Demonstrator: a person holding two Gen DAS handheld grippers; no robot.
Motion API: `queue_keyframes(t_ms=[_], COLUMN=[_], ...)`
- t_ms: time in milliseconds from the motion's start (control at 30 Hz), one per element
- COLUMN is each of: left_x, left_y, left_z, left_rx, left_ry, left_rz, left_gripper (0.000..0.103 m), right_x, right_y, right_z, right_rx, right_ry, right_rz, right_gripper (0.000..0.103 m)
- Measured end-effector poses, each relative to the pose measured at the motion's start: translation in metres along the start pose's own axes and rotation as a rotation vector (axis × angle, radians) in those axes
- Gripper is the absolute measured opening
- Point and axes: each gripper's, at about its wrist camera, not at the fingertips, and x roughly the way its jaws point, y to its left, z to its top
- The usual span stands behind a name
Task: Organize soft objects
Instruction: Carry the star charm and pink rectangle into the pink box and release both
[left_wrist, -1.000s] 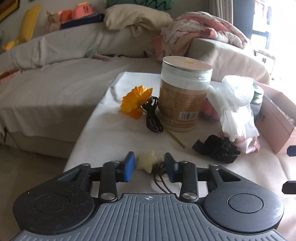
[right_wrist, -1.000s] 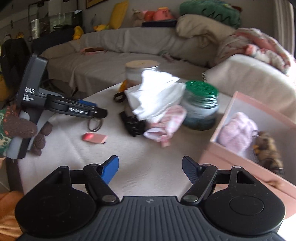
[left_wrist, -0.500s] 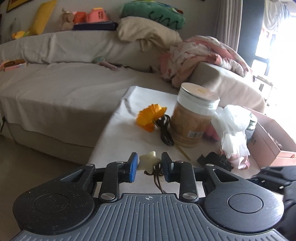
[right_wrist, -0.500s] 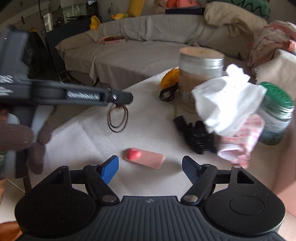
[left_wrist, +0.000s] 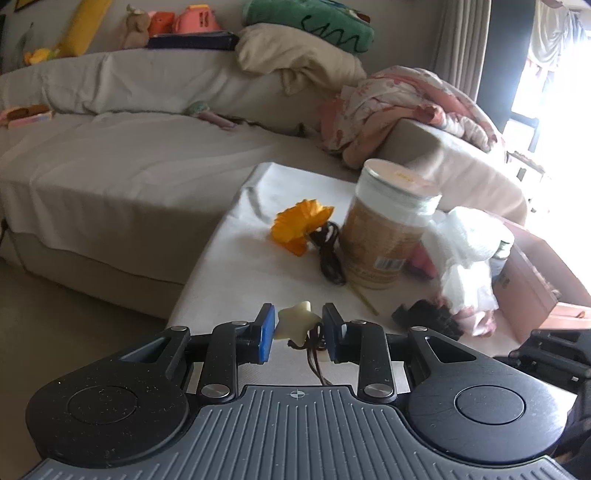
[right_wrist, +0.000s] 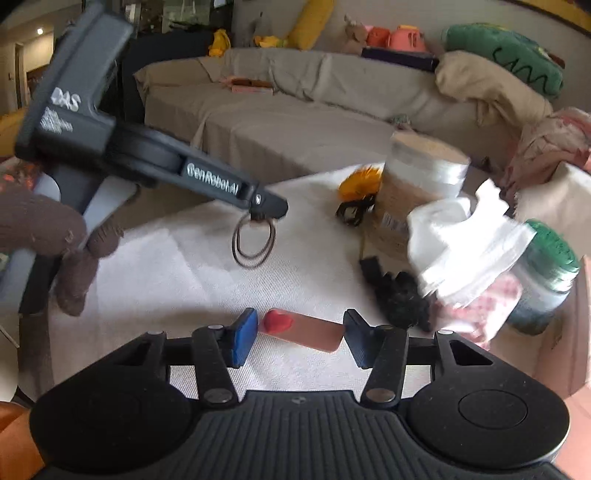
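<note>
Left gripper (left_wrist: 298, 332) is clamped on a cream star (left_wrist: 295, 323); thin brown loops (right_wrist: 254, 242) hang from it above the near left of the table (left_wrist: 236, 280). The star is judged light and squashy, the cord limp and likely to swing, so a hold on the star's body is preferred.

Right gripper (right_wrist: 299, 338): jaws have just been closing around a pink strip (right_wrist: 303, 329) with a red heart, lying flat near the table's front edge. Contact cannot be told; a sliver of gap shows at the left pad. The strip is judged light and pliable, best taken across its length.
</note>
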Motion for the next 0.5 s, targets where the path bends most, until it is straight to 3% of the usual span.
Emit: queue_keyframes(t_ms=[100, 233, 333, 400, 500], left_x=[-0.005, -0.022, -0.028, -0.026, -0.020], left_y=[-0.005, -0.023, -0.051, -0.079, -0.130], left_z=[0.028, 0.095, 0.142, 0.167, 0.192], left_rx=[0.024, 0.135, 0.230, 0.288, 0.344], left_ry=[-0.040, -0.194, -0.289, -0.321, -0.334], left_rz=[-0.018, 0.023, 0.013, -0.016, -0.151], left_gripper=[0.032, 0.032, 0.032, 0.032, 0.032], right_x=[-0.023, -0.072, -0.112, -0.134, -0.159], right_y=[-0.012, -0.044, -0.077, -0.099, -0.129], right_z=[0.016, 0.045, 0.057, 0.056, 0.045], right_rx=[0.009, 0.027, 0.065, 0.082, 0.105], right_ry=[-0.068, -0.213, -0.300, -0.336, -0.346], right_rz=[-0.009, -0.066, -0.156, -0.246, -0.377], right_gripper=[0.051, 0.051, 0.051, 0.051, 0.051])
